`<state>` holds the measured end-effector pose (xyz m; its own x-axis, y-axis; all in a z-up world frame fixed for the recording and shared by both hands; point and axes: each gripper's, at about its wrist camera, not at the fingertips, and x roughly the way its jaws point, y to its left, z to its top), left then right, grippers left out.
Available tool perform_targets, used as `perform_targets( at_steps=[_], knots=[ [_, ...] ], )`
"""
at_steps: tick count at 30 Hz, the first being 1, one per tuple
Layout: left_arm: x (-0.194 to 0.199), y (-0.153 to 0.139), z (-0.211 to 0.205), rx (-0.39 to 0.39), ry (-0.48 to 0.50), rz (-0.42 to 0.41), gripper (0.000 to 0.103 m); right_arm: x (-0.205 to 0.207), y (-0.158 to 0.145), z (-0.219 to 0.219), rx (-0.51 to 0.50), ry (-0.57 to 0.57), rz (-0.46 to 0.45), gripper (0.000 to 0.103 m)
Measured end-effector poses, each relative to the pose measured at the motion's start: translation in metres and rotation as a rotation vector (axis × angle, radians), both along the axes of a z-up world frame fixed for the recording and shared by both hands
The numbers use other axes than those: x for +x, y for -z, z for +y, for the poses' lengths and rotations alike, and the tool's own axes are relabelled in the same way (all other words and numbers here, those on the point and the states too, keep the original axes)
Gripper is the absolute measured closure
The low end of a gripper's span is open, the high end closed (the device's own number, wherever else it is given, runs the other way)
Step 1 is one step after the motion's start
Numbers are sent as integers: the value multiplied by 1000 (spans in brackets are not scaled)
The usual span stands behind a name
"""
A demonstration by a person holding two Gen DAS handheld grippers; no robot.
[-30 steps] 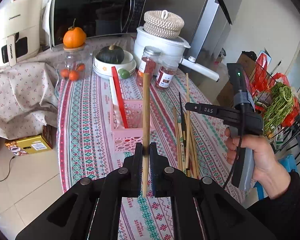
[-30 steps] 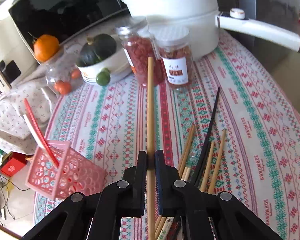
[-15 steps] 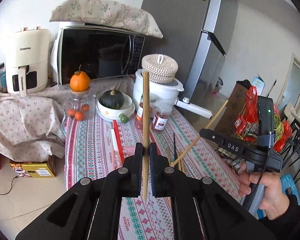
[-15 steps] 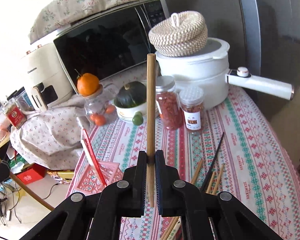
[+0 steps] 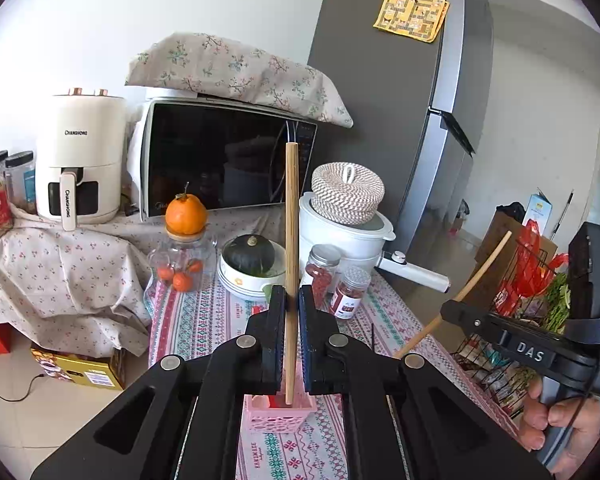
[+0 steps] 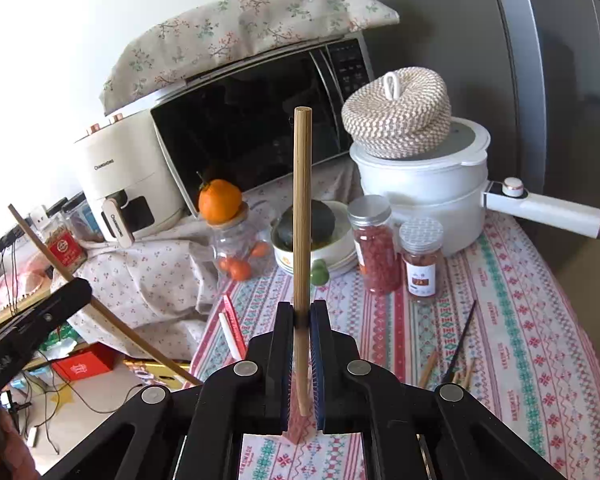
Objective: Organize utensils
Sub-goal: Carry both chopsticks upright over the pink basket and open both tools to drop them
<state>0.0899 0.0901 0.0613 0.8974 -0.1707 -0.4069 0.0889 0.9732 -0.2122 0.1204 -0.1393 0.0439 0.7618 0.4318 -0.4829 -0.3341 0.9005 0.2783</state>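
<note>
My left gripper [image 5: 292, 298] is shut on a bamboo chopstick [image 5: 291, 220] that stands upright, its lower tip hanging just over the pink basket [image 5: 278, 414]. My right gripper [image 6: 302, 310] is shut on a second bamboo chopstick [image 6: 302, 208], also upright. A corner of the pink basket [image 6: 298, 428] shows under its jaws, with a red and a white utensil [image 6: 231, 326] leaning out. Each gripper shows in the other's view: the right gripper [image 5: 450, 308] at the right, the left gripper [image 6: 78, 286] at the left. Several loose chopsticks [image 6: 458, 360] lie on the patterned tablecloth [image 6: 520, 320].
At the table's far end stand a white pot [image 6: 424, 184] with a long handle, two spice jars [image 6: 420, 266], a bowl with a squash [image 5: 250, 260] and a jar topped by an orange [image 5: 185, 240]. Behind are a microwave [image 5: 228, 164] and an air fryer [image 5: 80, 160]. A wire basket of greens [image 5: 540, 292] stands at the right.
Both grippers have risen off the table and tilted up, each keeping its chopstick. The pink basket now lies directly under the left gripper's chopstick.
</note>
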Motion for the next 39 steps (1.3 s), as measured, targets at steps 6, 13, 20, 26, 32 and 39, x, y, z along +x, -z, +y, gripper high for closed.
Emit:
perform_targets(
  at_steps=[6,13,20,26,32,39],
  knots=[
    [32,26,4,-17,-27,83,97,2,-4,8,28,-9,-7,96],
    [64,62,2,-13,-5,162,95,10,0,23,44,-34,8,96],
    [63,70,8,-14,1,199,64,23,11,46,-5,-53,44,96],
    [51,73,22,-20,-9,242,48,35,25,69,-107,-48,82,96],
    [43,81,37,-35,-30,291,41,48,42,79,-87,-52,136,93],
    [39,86,41,-75,-22,350,26,49,39,64,14,-46,165,45]
  ],
)
